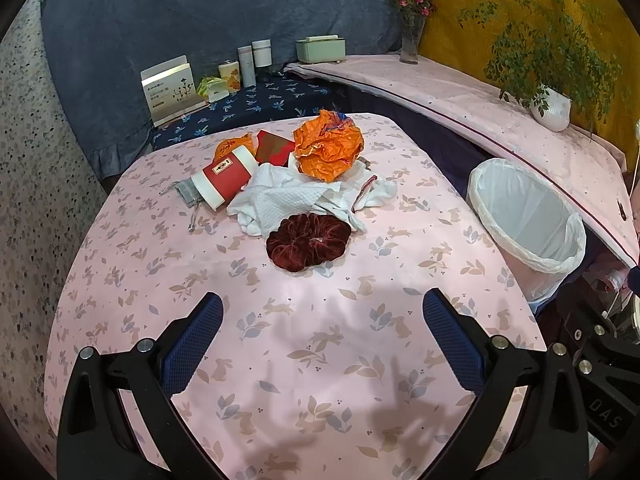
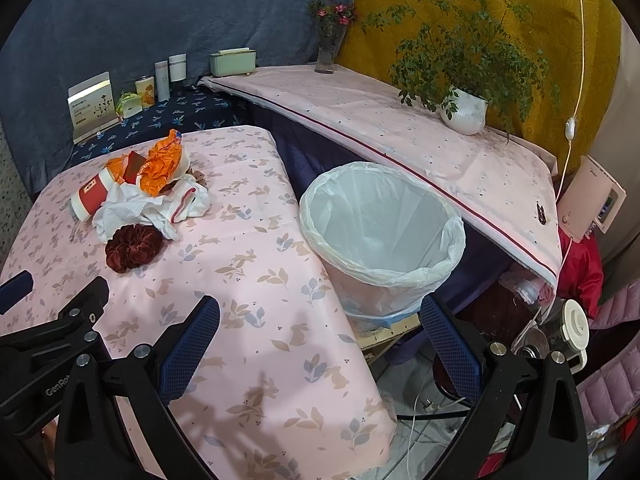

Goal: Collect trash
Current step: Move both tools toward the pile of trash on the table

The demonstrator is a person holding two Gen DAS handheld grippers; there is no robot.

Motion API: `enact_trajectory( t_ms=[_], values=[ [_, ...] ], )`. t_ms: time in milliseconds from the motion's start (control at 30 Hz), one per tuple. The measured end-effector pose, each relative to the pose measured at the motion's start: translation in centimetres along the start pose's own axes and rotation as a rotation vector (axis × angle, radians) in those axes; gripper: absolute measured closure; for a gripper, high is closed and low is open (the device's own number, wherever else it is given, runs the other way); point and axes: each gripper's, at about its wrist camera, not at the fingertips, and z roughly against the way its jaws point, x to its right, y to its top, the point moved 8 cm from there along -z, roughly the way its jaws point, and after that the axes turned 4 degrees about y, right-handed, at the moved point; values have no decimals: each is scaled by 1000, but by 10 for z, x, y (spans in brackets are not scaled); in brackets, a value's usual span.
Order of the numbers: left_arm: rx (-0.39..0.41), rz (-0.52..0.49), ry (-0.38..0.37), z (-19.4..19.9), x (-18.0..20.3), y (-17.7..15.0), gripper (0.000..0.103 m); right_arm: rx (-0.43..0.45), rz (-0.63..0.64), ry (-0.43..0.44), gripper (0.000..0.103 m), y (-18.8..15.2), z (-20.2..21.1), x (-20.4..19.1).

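Potted plant (image 2: 464, 110) and flower vase (image 2: 330, 54) on side ledge — green box (image 2: 233, 62), bottles (image 2: 170, 72) behind.

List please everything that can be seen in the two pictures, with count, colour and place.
table: 1, pink rabbit-print cloth, centre
scrunchie: 1, dark red, nearest item of the pile
tissues: crumpled heap, white, behind the scrunchie
paper cup: 1, red and white, on its side, left of the tissues
orange wrapper: 1, crumpled, on top of the pile at the back
red packet: 1, between cup and wrapper
trash bin: 1, white liner, looks empty, beside the table's right edge
potted plant: 1, green, white pot, right shelf
flower vase: 1, pink flowers, far corner
left gripper: black, blue pads, open
right gripper: black, blue pads, open
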Motion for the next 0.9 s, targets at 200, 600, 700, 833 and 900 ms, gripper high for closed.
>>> enact_trajectory(
  t_ms=[200, 600, 700, 833, 900],
  values=[
    [0, 2, 0, 0, 0, -1, 7, 1, 2, -2, 7, 2, 1, -1],
    [-11, 28, -20, -3, -3, -2, 7, 8, 3, -6, 7, 5, 3, -2],
    [1, 18, -26, -2, -1, -1, 7, 16, 0, -12, 7, 7, 4, -1],
    [18, 9, -28, 1, -1, 0, 8, 23, -2, -18, 7, 8, 4, -1],
    [23, 9, -30, 1, -1, 1, 8, 25, -2, -21, 7, 8, 4, -1]
  ],
)
